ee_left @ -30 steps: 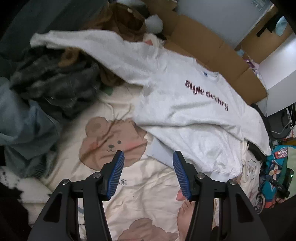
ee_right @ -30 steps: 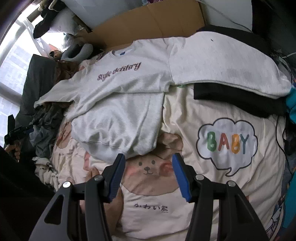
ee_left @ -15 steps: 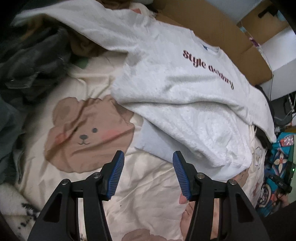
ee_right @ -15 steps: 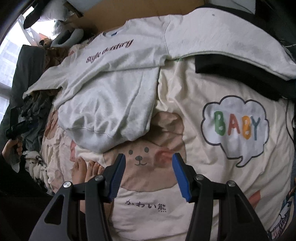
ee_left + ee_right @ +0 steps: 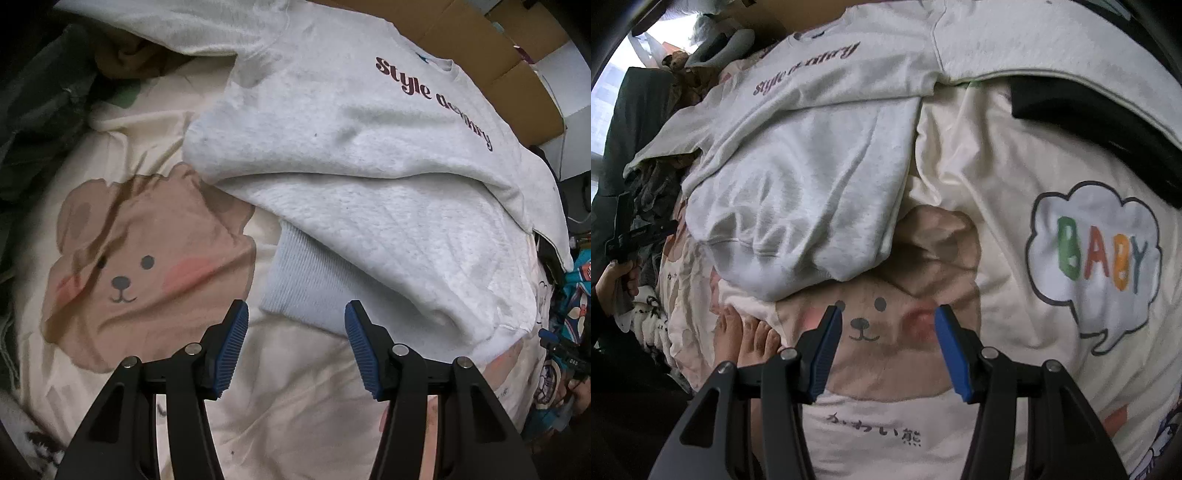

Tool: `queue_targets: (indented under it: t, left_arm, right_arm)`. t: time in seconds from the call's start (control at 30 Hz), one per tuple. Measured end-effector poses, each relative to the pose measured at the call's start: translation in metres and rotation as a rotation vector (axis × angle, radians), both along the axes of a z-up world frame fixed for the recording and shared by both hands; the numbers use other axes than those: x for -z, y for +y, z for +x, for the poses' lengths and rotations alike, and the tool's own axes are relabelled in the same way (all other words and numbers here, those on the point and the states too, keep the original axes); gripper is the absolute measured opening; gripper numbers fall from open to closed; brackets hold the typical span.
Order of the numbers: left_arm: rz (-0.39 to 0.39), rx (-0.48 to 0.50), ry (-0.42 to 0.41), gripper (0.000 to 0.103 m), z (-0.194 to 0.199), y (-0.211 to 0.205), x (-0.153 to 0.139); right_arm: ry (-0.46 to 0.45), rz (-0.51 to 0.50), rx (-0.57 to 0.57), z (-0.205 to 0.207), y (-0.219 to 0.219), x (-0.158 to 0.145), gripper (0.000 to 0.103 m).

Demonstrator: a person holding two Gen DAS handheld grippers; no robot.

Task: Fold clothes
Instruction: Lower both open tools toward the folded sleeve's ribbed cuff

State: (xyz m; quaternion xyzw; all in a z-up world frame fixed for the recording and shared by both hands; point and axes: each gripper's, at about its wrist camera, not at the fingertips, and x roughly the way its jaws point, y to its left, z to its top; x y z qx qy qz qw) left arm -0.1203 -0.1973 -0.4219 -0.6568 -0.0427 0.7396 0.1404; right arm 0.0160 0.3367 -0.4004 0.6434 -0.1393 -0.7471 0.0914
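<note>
While your left gripper points down with its jaws apart and empty, the grey sweatshirt lies on the bear blanket, its ribbed hem just past the tips. Your right gripper, also apart and empty, sits over a bear face, with the sweatshirt up and left of its jaws.

bare blanket ahead, sweatshirt beyond, clothes pile left

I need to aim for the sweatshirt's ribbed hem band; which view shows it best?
Left wrist: the ribbed hem band lies plain, just beyond the open left tongs. Right wrist shows only the sweatshirt folded over, its band mostly hidden.
</note>
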Motion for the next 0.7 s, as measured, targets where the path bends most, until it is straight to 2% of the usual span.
queue_targets:
  t: [0.13, 0.2, 0.27, 0.3, 0.7]
  left_arm:
    - [-0.007, 0.025, 0.002, 0.053, -0.005, 0.005, 0.009]
    - [-0.013, 0.030, 0.001, 0.042, -0.007, 0.006, 0.014]
    - [-0.021, 0.029, -0.001, 0.039, -0.009, 0.005, 0.018]
    - [-0.024, 0.030, -0.003, 0.034, -0.010, 0.004, 0.021]
    - [-0.034, 0.037, -0.015, 0.033, -0.017, -0.002, 0.038]
  right_arm:
    - [-0.010, 0.001, -0.016, -0.007, -0.005, 0.011, 0.051]
    - [-0.015, 0.002, -0.025, -0.010, -0.008, 0.016, 0.051]
    - [-0.021, 0.003, -0.033, -0.012, -0.009, 0.020, 0.051]
    - [-0.021, 0.002, -0.037, -0.013, -0.010, 0.022, 0.050]
    - [-0.043, 0.003, -0.076, -0.029, -0.017, 0.042, 0.048]
